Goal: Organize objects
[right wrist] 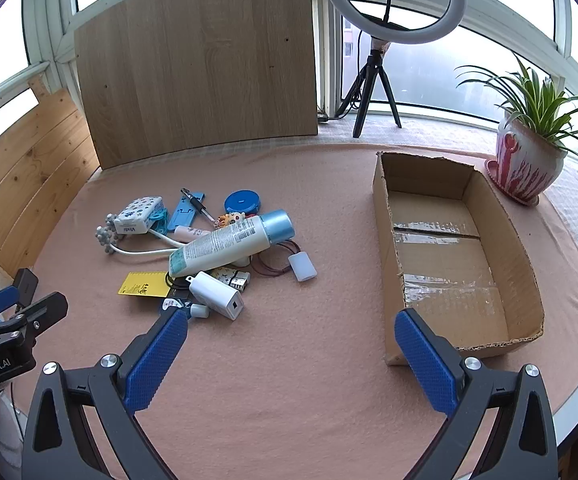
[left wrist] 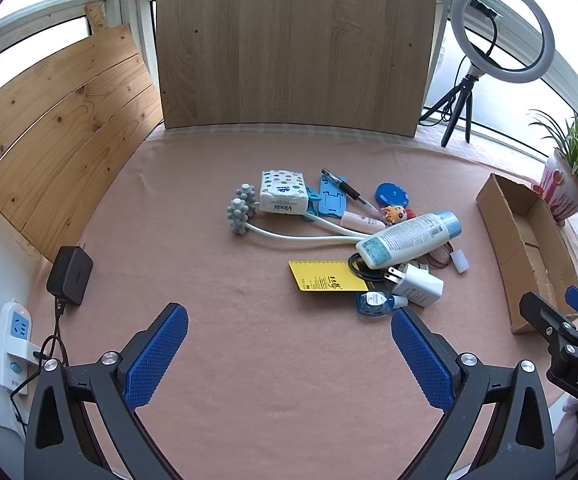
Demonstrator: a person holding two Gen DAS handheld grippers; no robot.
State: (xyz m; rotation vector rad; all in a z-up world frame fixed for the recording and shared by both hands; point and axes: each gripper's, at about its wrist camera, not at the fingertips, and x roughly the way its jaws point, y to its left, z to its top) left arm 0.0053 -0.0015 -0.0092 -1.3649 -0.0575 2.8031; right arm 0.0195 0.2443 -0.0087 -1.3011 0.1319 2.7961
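While nothing has yet been picked up, the left gripper (left wrist: 289,354) hangs spread and empty over bare cloth short of the pile; the job looks to be at its very start. Left to right lie a tissue pack (left wrist: 283,192), a yellow card (left wrist: 327,276), a white bottle (left wrist: 409,240) across the heap, and a white charger (left wrist: 417,285). Further right, the right gripper (right wrist: 291,356) is likewise spread and empty, beside the empty cardboard box (right wrist: 389,264). Next, I judge, comes closing on one loose item, probably the nearby charger, and carrying it to the box.

Pile of objects (right wrist: 209,252) mid-table, cardboard box (right wrist: 389,240) to its right, potted plant (right wrist: 527,164) behind box
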